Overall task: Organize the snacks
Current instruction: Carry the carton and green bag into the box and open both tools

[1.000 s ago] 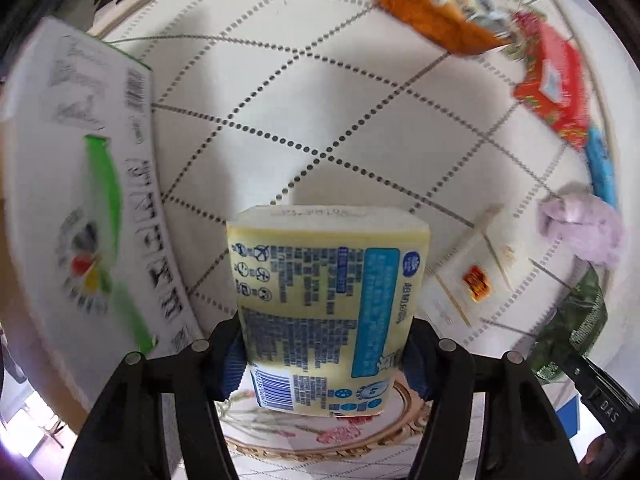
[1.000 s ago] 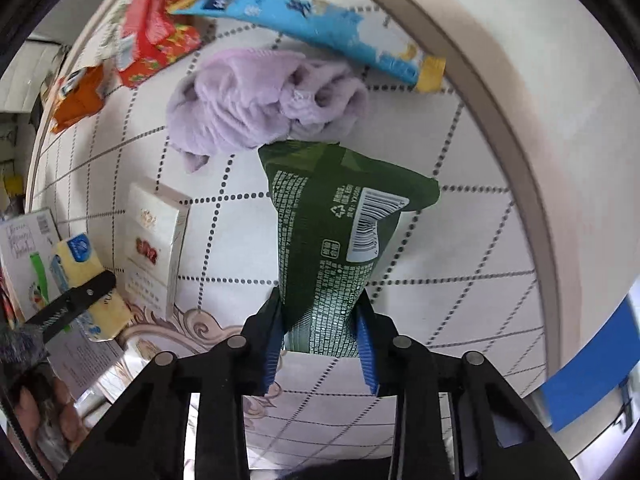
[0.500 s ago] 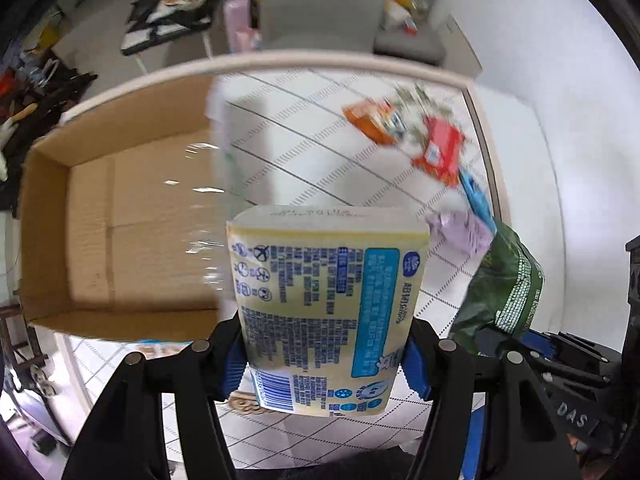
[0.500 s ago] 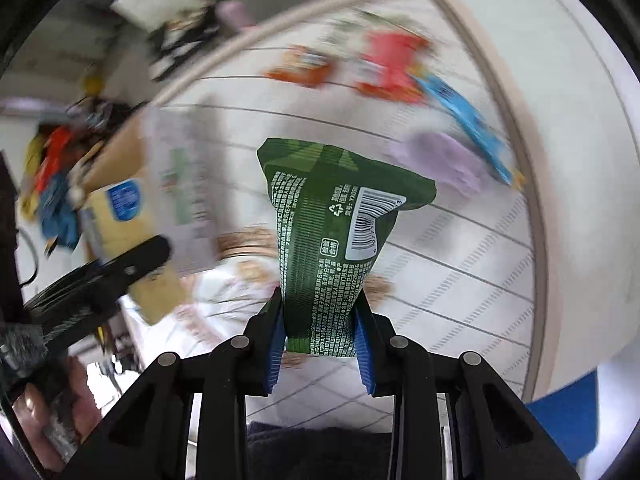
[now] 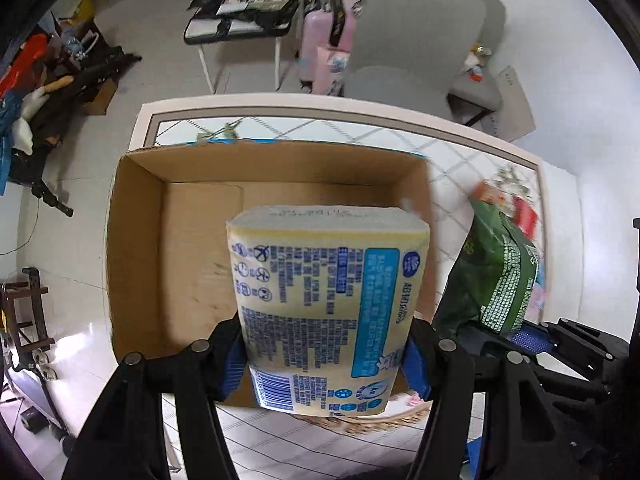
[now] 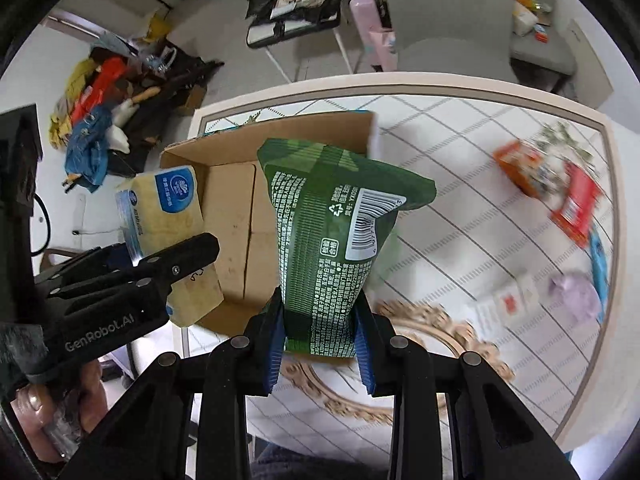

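two packs on the way to the box

the left gripper (image 5: 324,354) is pinching a yellow pack (image 5: 326,304) between its blue pads. the pack is standing up in the grip and hanging in the air over the cardboard box (image 5: 136,248). the right gripper (image 6: 318,354) is pinching a green bag (image 6: 332,232) by its bottom end. the bag is sticking up and hanging just beside the box, near its right wall.

the box is sitting open on the table (image 6: 460,208). as far as the pictures show, the inside of the box is bare brown cardboard, though the yellow pack is hiding part of the floor. so it looks like nothing is packed yet, and these two packs are likely the first ones going in.

more things are waiting on the table, well apart from the box, on its right side. an orange bag (image 6: 520,166) and a red bag (image 6: 576,206) are lying far from the box. a blue packet (image 6: 598,260) is lying past the red bag. a purple cloth (image 6: 574,292) and a small white box (image 6: 510,302) are lying a bit nearer. they look blurry, so it is hard to tell more.

what is left, i think: lowering both packs into the box, letting go, then going back for the others.
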`<state>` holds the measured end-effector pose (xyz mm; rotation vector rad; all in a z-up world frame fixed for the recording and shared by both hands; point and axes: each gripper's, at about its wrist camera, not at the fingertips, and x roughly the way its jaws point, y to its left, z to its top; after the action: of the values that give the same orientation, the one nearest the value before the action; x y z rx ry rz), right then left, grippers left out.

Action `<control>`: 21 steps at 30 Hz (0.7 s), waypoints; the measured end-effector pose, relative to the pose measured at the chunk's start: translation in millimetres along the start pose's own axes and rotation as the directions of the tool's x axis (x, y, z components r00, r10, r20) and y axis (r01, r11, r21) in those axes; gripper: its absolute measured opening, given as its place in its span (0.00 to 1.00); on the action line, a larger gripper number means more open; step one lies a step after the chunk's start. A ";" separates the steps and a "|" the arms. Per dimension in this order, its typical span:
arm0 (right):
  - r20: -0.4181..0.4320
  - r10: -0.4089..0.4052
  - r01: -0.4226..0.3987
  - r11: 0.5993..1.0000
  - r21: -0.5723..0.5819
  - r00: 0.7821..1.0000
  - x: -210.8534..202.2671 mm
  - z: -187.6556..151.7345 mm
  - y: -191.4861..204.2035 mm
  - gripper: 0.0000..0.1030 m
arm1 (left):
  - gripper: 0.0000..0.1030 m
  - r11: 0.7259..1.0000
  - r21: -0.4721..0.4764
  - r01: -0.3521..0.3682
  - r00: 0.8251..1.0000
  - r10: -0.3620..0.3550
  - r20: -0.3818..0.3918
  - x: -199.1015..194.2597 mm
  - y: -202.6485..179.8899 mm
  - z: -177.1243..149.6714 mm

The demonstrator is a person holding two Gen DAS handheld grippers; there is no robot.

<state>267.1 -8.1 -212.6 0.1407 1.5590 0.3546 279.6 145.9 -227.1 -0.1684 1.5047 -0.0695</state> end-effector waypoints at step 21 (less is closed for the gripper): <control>-0.187 -0.206 0.200 0.979 -0.051 0.961 162.2 74.6 15.0 0.34 | 0.64 0.992 -0.041 0.121 0.944 -0.128 -0.305 143.0 55.0 67.6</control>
<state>334.8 66.2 -360.9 -0.0804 1.7399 0.2352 353.2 183.3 -372.8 -0.2802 1.8056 -0.1888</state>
